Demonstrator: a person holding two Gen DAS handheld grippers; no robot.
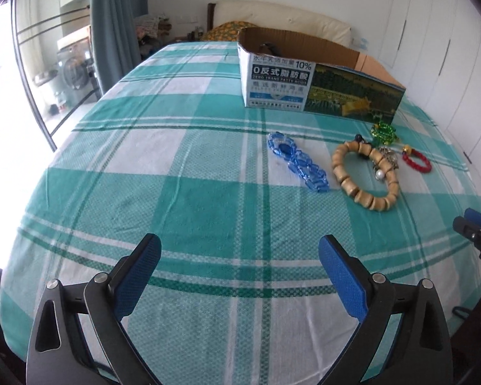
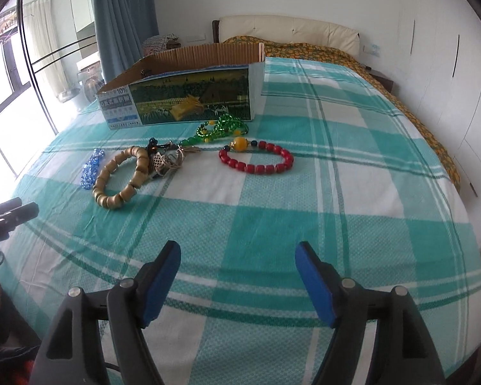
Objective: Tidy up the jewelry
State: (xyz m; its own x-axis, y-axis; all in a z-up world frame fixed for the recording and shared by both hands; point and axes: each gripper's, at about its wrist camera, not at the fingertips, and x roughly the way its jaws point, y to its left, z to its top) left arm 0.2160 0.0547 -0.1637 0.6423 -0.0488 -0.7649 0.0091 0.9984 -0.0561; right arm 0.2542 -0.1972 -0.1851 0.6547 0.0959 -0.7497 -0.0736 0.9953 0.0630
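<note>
Blue-padded fingers [image 1: 343, 282] of the left gripper [image 1: 240, 263] hang spread wide over the teal-and-white checked bedsheet [image 1: 182, 199], grasping nothing. Same on the other side: right gripper [image 2: 239, 269] released, empty, hovering over bare sheet.

Ahead lies the jewelry, all loose on the bed: blue faceted glass bracelet [image 1: 296, 166], chunky tan wooden bead bracelet [image 1: 367, 176], red bead bracelet with a yellow bead [image 2: 256, 158], green bead strand [image 2: 223, 128], and a tangle of metal charms [image 2: 166, 160] touching the wooden one. Behind them sits the open printed cardboard box [image 1: 304, 77], likely the destination.

Risk, I'd say: lifting the wooden bracelet could drag the charms along, and soft bedding lets beads sink away from a pinch. Plenty of open sheet in front; the bed's edges stay well apart from the pile.
</note>
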